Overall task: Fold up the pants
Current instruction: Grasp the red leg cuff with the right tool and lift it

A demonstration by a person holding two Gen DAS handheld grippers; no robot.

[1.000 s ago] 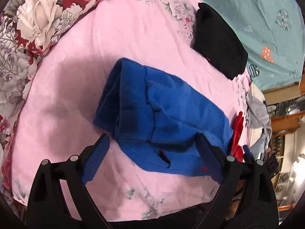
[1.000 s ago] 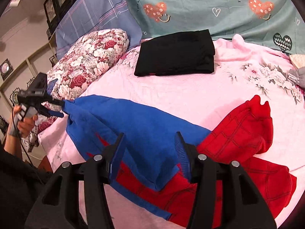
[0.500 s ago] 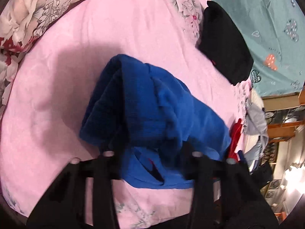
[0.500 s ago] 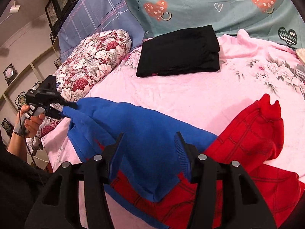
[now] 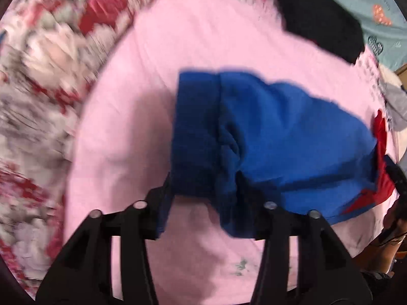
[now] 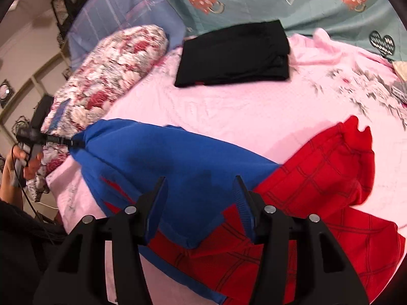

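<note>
The pants (image 6: 190, 157) lie on the pink sheet (image 6: 229, 111), a blue part folded over a red webbed part (image 6: 330, 165). My left gripper (image 5: 203, 188) points steeply down at the blue end (image 5: 198, 132). Its jaws are opening, with the bunched cloth still filling the gap and touching both pads. In the right wrist view the left gripper (image 6: 73, 142) holds that blue corner drawn out toward the pillow. My right gripper (image 6: 199, 198) hangs open just over the middle of the blue part, and no cloth is pinched between its fingers.
A folded black garment (image 6: 234, 58) lies at the back of the bed, in front of the teal heart-print cloth (image 6: 279, 0). A floral pillow (image 6: 112, 73) sits at the left. A grey garment (image 5: 396, 101) lies at the bed's far edge. A person's hand (image 6: 23, 162) grips the left handle.
The left jaws went from wide open beside the blue end to closing in on it, then parted a little. The left view dipped and rolled. The right gripper stayed put.
</note>
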